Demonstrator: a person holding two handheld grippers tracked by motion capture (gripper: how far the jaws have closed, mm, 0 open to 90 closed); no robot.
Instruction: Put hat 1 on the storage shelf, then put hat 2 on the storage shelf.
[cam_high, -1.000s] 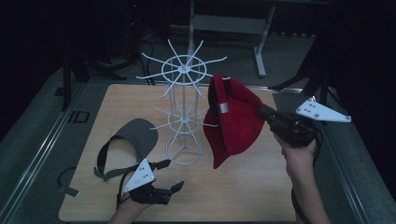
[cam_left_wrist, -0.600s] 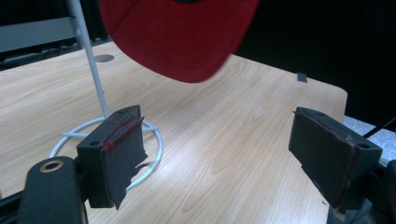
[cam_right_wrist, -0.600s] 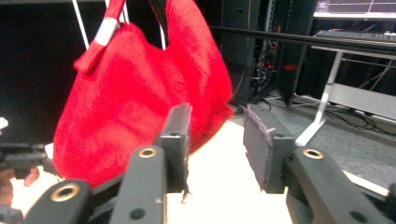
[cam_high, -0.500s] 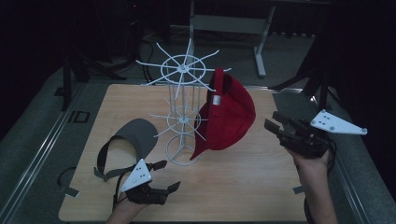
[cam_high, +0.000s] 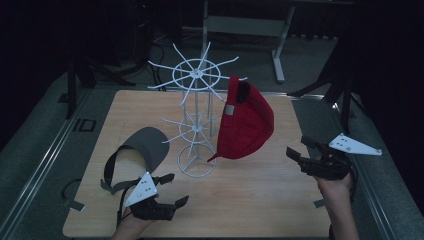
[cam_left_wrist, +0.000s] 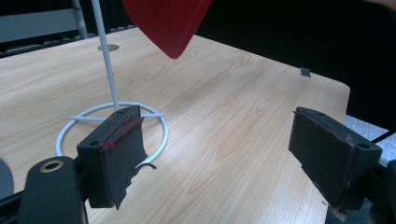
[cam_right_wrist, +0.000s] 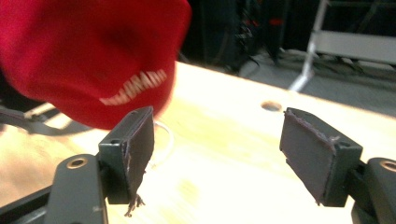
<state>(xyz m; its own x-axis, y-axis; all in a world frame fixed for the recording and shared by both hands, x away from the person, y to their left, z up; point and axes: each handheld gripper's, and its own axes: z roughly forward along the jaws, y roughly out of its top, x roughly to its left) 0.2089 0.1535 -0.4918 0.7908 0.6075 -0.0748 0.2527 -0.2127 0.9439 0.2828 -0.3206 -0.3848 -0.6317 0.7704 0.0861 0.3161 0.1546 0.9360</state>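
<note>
Bare tabletop (cam_high: 280, 195) lies around the right gripper (cam_high: 299, 150), jaws just opened, empty; red cap (cam_high: 245, 122) hangs upper-left on rack (cam_high: 196, 100)

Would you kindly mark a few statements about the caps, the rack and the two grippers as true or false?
1. The red cap hangs on the white rack. True.
2. The right gripper grips the red cap. False: its jaws have just been opening, nothing is between them, and it is apart from the cap.
3. The grey cap hangs on the rack. False: it lies on the table, left of the rack's base.
4. The left gripper is open and empty. True.
5. The rack lies tipped over. False: it stands upright.
</note>
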